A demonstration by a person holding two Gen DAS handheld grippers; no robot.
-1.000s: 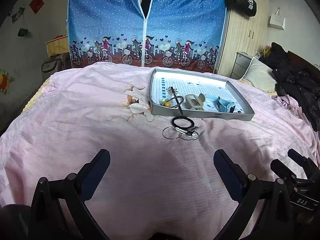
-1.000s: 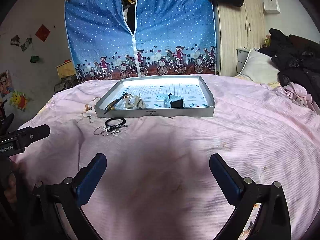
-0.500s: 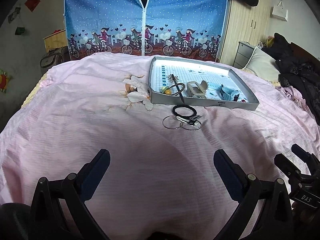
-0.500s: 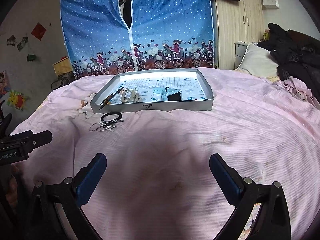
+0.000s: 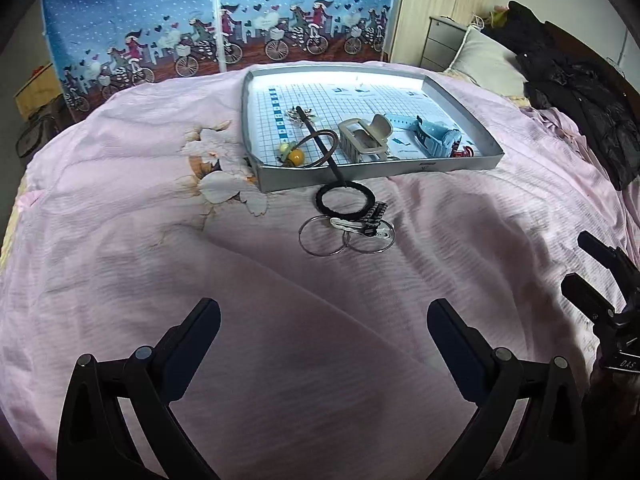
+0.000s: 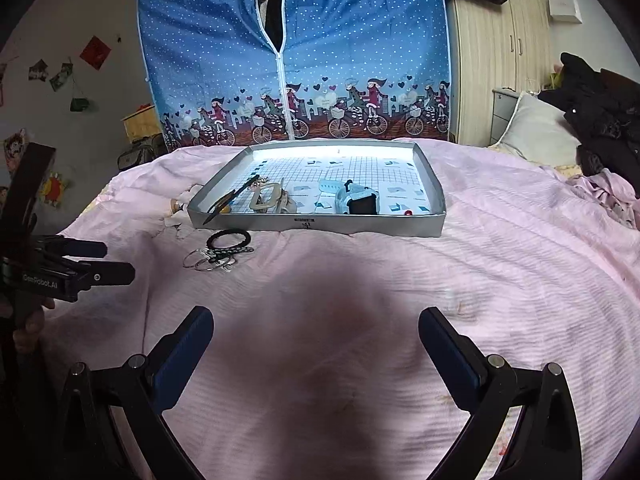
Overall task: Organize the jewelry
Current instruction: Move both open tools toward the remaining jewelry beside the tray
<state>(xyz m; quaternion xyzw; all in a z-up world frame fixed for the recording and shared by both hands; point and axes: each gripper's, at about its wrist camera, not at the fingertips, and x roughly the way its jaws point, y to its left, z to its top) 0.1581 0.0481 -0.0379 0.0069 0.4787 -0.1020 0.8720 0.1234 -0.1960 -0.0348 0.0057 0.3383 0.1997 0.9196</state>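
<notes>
Both grippers are held spread wide and empty above the pink bedspread [image 5: 120, 240]. Ahead of the left gripper [image 5: 324, 320], a black hair tie [image 5: 346, 200], a dark clip [image 5: 374, 216] and two silver hoops [image 5: 320, 236] are seen lying together, just before the grey tray [image 5: 380, 168]. From the right gripper [image 6: 316, 332], they are found ahead and to the left.

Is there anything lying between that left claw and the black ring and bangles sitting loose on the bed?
Nothing visible does. Only bare pink bedspread lies between the open left gripper and the black ring and silver bangles. The grey tray sits just beyond them, its near wall the only step up.
</notes>
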